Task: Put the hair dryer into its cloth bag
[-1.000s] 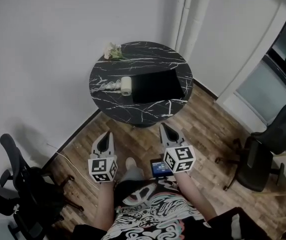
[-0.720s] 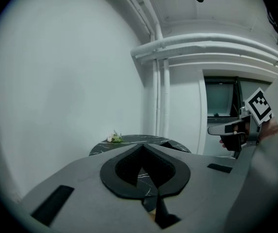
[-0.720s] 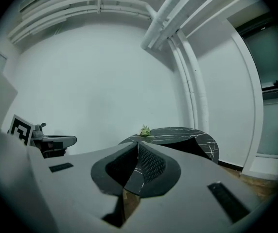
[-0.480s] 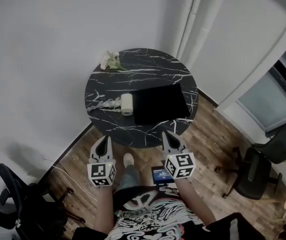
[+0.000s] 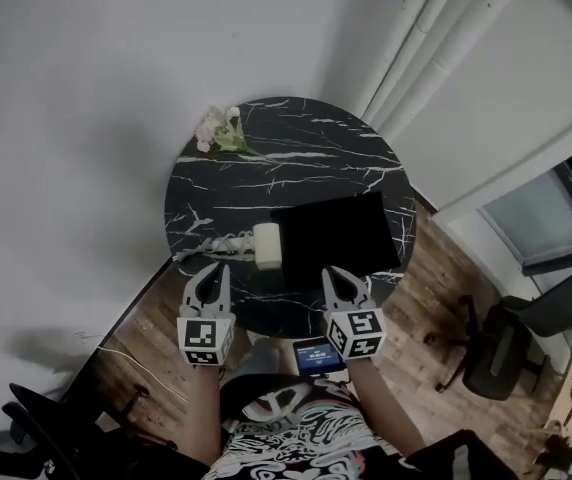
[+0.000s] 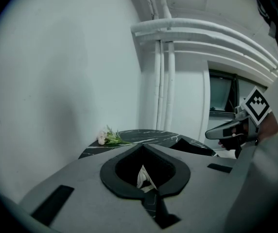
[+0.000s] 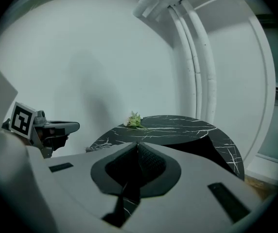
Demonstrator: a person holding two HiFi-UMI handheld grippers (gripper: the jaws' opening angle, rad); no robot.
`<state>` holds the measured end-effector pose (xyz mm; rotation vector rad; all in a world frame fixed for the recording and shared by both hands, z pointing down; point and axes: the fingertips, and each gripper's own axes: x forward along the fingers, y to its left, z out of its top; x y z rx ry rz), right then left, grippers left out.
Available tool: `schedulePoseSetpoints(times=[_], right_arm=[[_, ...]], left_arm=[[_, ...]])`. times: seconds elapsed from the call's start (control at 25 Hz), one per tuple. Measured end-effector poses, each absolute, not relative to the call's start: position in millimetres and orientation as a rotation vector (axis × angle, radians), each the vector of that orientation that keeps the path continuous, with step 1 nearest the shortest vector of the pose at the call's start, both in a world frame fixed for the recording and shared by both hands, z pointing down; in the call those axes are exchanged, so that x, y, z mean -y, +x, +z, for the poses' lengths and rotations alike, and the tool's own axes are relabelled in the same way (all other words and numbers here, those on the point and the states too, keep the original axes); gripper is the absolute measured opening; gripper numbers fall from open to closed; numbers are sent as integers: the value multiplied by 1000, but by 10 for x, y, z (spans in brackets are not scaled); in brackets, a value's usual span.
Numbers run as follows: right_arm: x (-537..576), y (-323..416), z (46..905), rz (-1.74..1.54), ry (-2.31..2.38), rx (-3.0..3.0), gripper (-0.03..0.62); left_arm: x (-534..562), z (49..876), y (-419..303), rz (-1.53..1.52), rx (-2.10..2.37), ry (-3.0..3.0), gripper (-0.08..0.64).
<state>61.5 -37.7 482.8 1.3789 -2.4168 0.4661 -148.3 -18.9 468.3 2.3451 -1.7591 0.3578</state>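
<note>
Jaws clenched empty on left gripper (image 5: 213, 267) and right gripper (image 5: 335, 272), near hair dryer (image 5: 267, 246).

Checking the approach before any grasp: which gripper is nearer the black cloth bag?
Right. The right gripper points at the near edge of the black cloth bag; the left gripper is off to the bag's left, nearer the hair dryer.

Dim, flat, greyish light; gripper views bulge with dark vignetted corners.
</note>
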Motion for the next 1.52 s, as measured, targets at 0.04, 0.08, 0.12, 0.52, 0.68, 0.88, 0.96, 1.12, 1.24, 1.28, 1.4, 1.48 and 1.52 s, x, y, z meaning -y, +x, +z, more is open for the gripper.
schedulePoseSetpoints(times=[0.04, 0.08, 0.12, 0.52, 0.68, 0.88, 0.96, 1.12, 1.24, 1.28, 1.4, 1.48, 1.52], right_arm=[[451, 564, 4889, 474, 1372, 2399, 20], [511, 511, 4956, 486, 1362, 2382, 20], [557, 458, 5032, 501, 1344, 2365, 20], [613, 219, 5475, 501, 1195, 2231, 21], [541, 191, 5602, 502, 1134, 2217, 23], [463, 13, 5899, 515, 1007, 2194, 80], [416, -51, 6014, 489, 936, 2170, 105], [380, -93, 6343, 430, 807, 2074, 146], [398, -161, 6473, 393, 745, 2028, 163], [410, -178, 6505, 367, 729, 2012, 163], [459, -156, 6616, 301, 709, 1961, 161], [492, -106, 6663, 289, 714, 1940, 161], [506, -87, 6669, 288, 721, 1937, 158]], left_arm=[[274, 4723, -1502, 378, 1734, 2365, 14], [350, 4769, -1521, 396, 1710, 2380, 14], [418, 4817, -1539, 407, 1687, 2390, 14], [825, 5190, -1536, 417, 1513, 2446, 15], [838, 5314, -1493, 455, 1459, 2447, 15], [781, 5504, -1464, 661, 1379, 2538, 19], [743, 5582, -1467, 701, 1354, 2523, 88], [762, 5675, -1442, 701, 1338, 2494, 139], [792, 5764, -1411, 724, 1320, 2495, 160], [791, 5801, -1405, 757, 1307, 2504, 171], [779, 5939, -1422, 899, 1264, 2531, 221], [785, 6027, -1465, 968, 1250, 2526, 234], [796, 6051, -1490, 985, 1247, 2523, 240]])
